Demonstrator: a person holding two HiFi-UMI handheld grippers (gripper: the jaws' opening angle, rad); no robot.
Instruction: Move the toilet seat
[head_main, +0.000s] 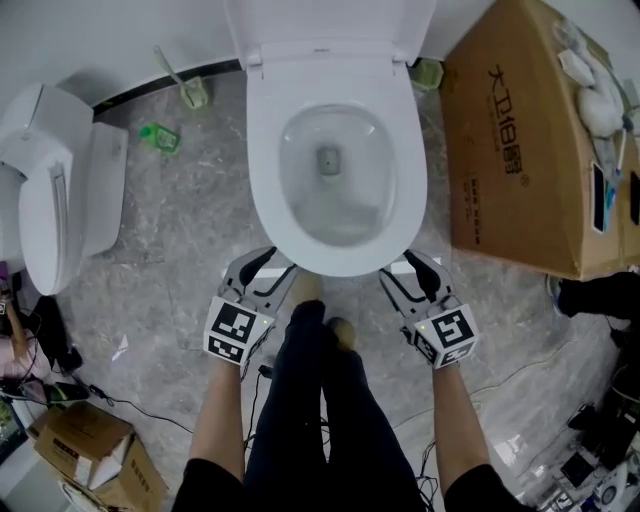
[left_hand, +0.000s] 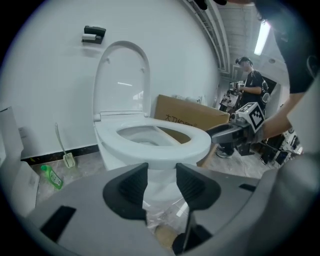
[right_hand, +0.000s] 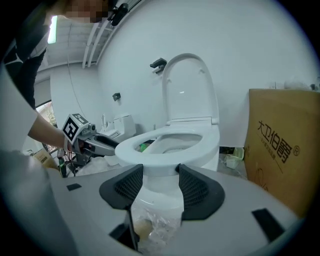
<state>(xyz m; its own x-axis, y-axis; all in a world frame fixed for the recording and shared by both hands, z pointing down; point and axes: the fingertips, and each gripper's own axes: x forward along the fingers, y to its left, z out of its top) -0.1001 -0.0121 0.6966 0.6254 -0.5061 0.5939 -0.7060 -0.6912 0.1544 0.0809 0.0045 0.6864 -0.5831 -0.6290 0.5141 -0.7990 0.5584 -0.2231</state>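
"White oval plastic toilet seat (head_main: 262, 165): where does it lie against the tools?"

"Just past both of them, flat down on the white ceramic bowl (head_main: 335, 205). Take the left tool (left_hand: 162, 182) first. Its two black ribbed pads (left_hand: 131, 186) stand apart, released, with nothing clamped. The seat's front edge runs just above and beyond the gap."

"And the right tool (right_hand: 161, 186)?"

"Much the same: its pads are spread and grasp nothing. The seat's front rim sits right beyond them, and the base of the bowl shows through the gap. From the head view, each tool's tip lies at the seat's front curve, the left tool at its left side and the right tool at its right. Whether the tips touch the rim I cannot tell."

"What is further out?"

"At the far end of the seat from both tools, the white lid (left_hand: 122, 80) stands upright against the white wall. Off to the right of the right tool is a large brown cardboard box with black print (head_main: 520, 150), on the grey marbled floor (head_main: 180, 260). Left of the left tool and further away, a small green bottle (head_main: 158, 137) lies on the floor. A brush in its holder (head_main: 192, 93) is by the wall. A second white toilet (head_main: 55, 190) is further left again. Between the tools, on the near side, are the person's dark-trousered legs (head_main: 310, 400)."
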